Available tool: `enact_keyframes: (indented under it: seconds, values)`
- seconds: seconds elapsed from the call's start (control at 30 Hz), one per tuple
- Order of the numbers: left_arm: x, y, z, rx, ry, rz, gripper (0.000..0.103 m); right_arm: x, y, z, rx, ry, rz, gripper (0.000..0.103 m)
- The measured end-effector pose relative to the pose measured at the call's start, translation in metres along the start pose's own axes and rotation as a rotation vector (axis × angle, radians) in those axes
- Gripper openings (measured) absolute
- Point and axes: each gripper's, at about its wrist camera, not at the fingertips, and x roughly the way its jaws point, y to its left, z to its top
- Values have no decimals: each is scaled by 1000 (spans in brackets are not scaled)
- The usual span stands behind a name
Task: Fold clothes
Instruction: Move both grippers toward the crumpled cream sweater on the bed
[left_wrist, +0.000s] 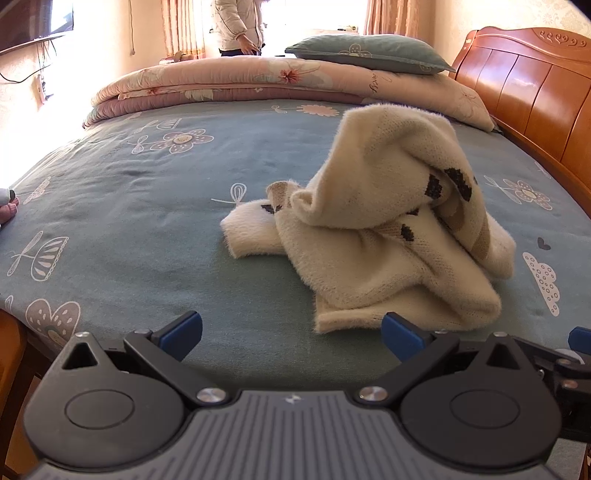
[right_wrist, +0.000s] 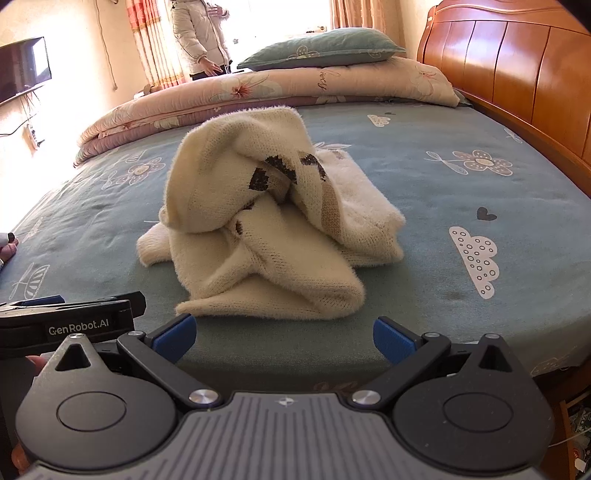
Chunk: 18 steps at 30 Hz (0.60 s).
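A cream fuzzy sweater (left_wrist: 384, 229) with dark knitted patches lies crumpled in a heap on the blue-green bedsheet (left_wrist: 147, 221). In the right wrist view the same sweater (right_wrist: 266, 221) sits straight ahead, its near hem just beyond the fingertips. My left gripper (left_wrist: 291, 336) is open, hovering over the sheet at the near edge, its right pad next to the sweater's hem. My right gripper (right_wrist: 284, 339) is open too, with nothing between its blue pads. The left gripper's body (right_wrist: 70, 321) shows at the left of the right wrist view.
A folded pink floral quilt (left_wrist: 258, 85) with a teal pillow (left_wrist: 365, 51) on top lies at the far side of the bed. A wooden headboard (left_wrist: 532, 88) runs along the right. A person in a pale padded jacket (right_wrist: 199, 37) stands by the curtains. A television (right_wrist: 22, 70) hangs on the left wall.
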Motion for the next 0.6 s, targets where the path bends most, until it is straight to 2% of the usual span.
enact_keyframes:
  seconds: [0.33, 0.6]
  values:
    - [4, 6, -1, -37, 7, -32, 103, -10, -3, -1, 12, -86, 15, 103]
    - [5, -5, -3, 19, -24, -51, 103, -9, -3, -3, -16, -133, 26, 103]
